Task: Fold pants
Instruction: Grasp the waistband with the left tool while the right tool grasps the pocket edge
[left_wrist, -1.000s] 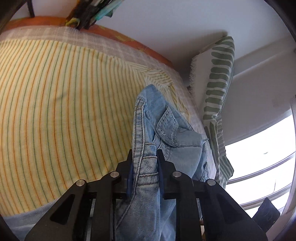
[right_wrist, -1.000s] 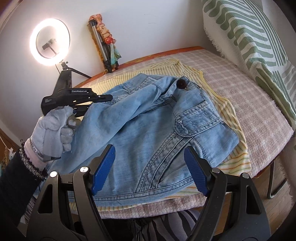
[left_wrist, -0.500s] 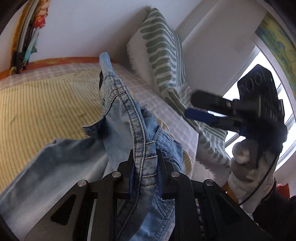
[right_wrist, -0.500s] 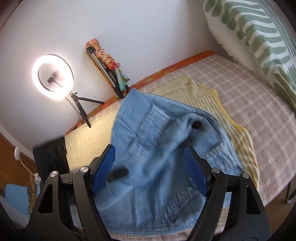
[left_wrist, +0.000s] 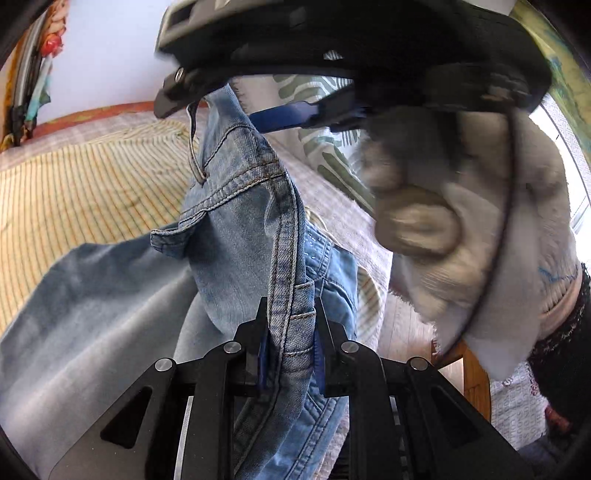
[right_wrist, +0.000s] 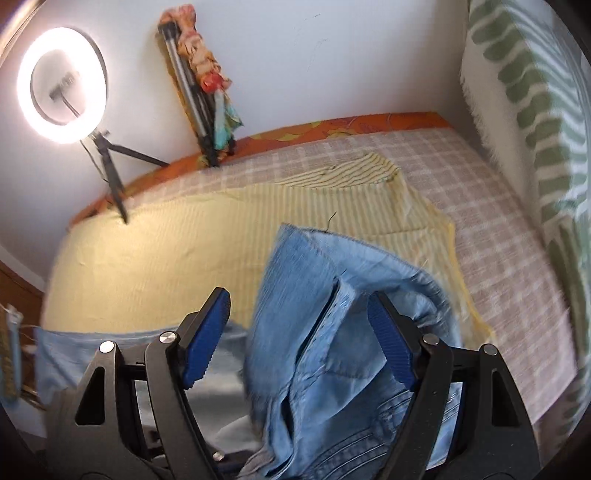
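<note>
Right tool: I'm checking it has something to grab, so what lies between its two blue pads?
In the right wrist view, a raised fold of the light blue denim pants stands between the open right tool's pads, not yet pinched.

jeans lifted over the bed

the jeans (left_wrist: 243, 236) rise from the bed (right_wrist: 491, 206), their waistband pinched in the left tongs (left_wrist: 288, 350); the rest lies on a striped sheet (right_wrist: 166, 251) spread over the bed. the right tongs (right_wrist: 299, 339) hang above the raised denim, jaws apart. a pillow (right_wrist: 535, 110) stands at the right against the wall, a ring light (right_wrist: 62, 85) and a tripod (right_wrist: 195, 96) at the far edge.
</note>
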